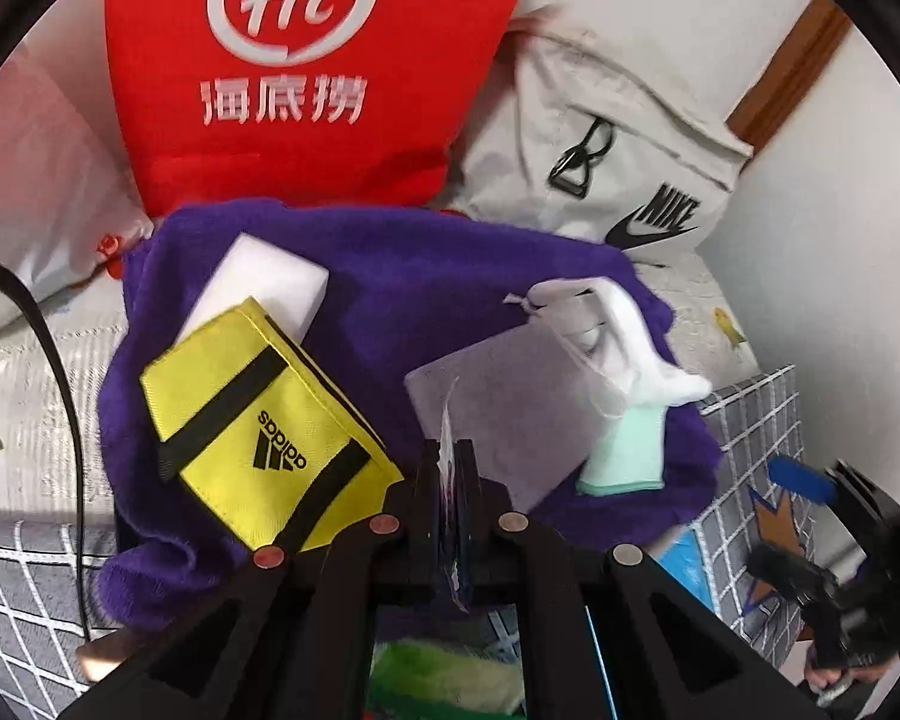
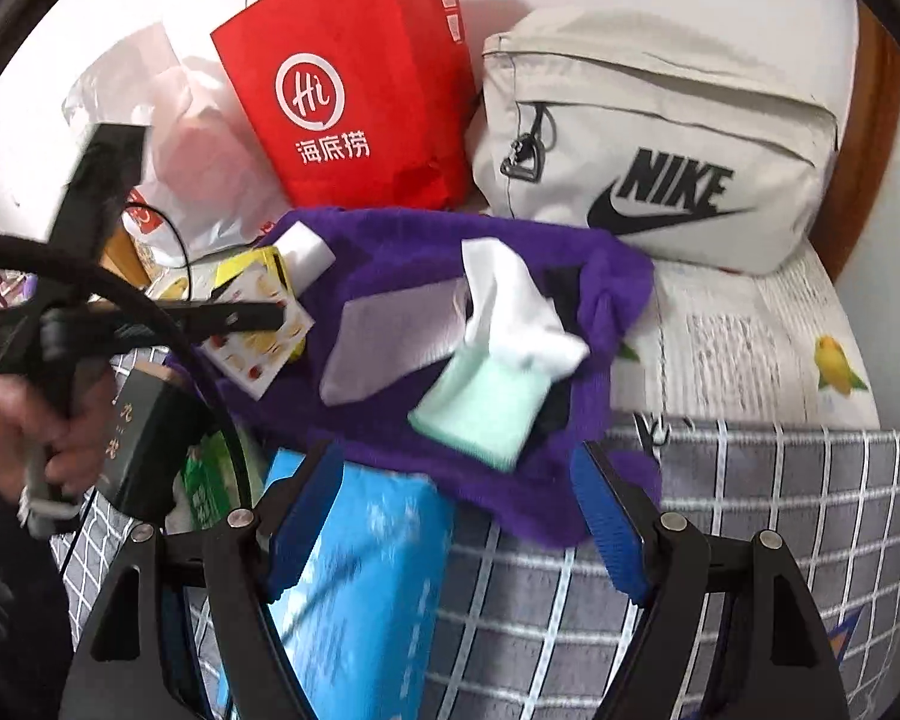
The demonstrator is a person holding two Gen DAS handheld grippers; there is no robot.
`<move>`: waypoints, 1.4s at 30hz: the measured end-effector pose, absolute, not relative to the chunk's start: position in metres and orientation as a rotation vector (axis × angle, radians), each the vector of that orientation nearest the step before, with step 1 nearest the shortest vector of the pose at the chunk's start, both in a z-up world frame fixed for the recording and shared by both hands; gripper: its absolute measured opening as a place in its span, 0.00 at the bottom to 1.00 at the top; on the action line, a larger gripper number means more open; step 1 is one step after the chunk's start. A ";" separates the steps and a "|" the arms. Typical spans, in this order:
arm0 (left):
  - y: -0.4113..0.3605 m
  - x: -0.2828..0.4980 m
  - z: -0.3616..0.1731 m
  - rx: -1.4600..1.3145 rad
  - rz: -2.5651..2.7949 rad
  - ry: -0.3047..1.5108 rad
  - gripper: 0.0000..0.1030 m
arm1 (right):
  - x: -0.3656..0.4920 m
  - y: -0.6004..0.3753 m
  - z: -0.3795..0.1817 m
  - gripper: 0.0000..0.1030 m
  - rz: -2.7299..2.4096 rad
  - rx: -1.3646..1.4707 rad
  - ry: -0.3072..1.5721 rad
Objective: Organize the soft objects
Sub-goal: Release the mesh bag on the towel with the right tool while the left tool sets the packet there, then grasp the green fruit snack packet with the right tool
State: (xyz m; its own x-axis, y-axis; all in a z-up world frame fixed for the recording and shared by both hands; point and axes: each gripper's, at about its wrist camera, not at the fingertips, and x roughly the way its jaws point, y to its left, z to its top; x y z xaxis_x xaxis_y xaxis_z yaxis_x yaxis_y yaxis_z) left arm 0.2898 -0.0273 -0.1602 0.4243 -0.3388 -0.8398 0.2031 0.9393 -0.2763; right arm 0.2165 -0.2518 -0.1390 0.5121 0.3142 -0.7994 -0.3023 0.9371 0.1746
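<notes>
Purple towel heaped on bed edge, carrying white-mint socks, grey cloth, white sponge, yellow pouch. Left gripper clenched on thin printed card; right gripper released, empty, just above towel's overhang. Risk: snagging overhang drags whole pile off; card slipping from pinch.

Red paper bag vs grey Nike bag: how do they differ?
The red paper bag stands upright, stiff and creased, with a white Hi logo. The grey Nike bag sits lower and wider, soft fabric with a zip and a black logo. Both stand by the wall behind the purple towel.
</notes>
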 end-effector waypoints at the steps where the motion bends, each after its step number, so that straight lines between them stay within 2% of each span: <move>1: -0.027 0.293 -0.164 -0.142 -0.330 1.090 0.05 | 0.213 -0.254 -0.140 0.76 0.364 0.014 0.968; 5: -0.029 0.299 -0.179 -0.156 -0.334 1.131 0.05 | 0.204 -0.261 -0.144 0.76 0.350 0.033 0.982; 6: -0.030 0.300 -0.181 -0.150 -0.337 1.131 0.09 | 0.204 -0.262 -0.144 0.76 0.348 0.040 0.984; 8: -0.031 0.304 -0.185 -0.138 -0.317 1.156 0.21 | 0.201 -0.263 -0.146 0.76 0.352 0.064 0.989; 10: -0.031 0.306 -0.185 -0.156 -0.325 1.169 0.41 | 0.198 -0.263 -0.147 0.76 0.357 0.079 0.990; 11: -0.030 0.305 -0.183 -0.169 -0.333 1.166 0.48 | 0.197 -0.263 -0.147 0.76 0.357 0.082 0.995; 12: -0.030 0.304 -0.180 -0.170 -0.326 1.159 0.62 | 0.195 -0.262 -0.148 0.76 0.357 0.080 0.999; 13: -0.030 0.303 -0.177 -0.165 -0.321 1.149 0.67 | 0.195 -0.261 -0.148 0.76 0.359 0.079 1.000; 21: -0.011 0.283 -0.147 -0.127 -0.252 1.066 0.67 | 0.175 -0.247 -0.137 0.76 0.399 0.079 0.980; 28: 0.030 0.233 -0.128 -0.134 -0.190 1.016 0.67 | 0.150 -0.204 -0.135 0.76 0.507 0.008 0.982; 36: 0.079 0.171 -0.134 -0.205 -0.093 0.986 0.67 | 0.124 -0.129 -0.149 0.76 0.646 -0.129 0.999; 42: 0.112 0.135 -0.142 -0.291 -0.047 0.978 0.67 | 0.137 -0.088 -0.173 0.74 0.641 -0.318 1.006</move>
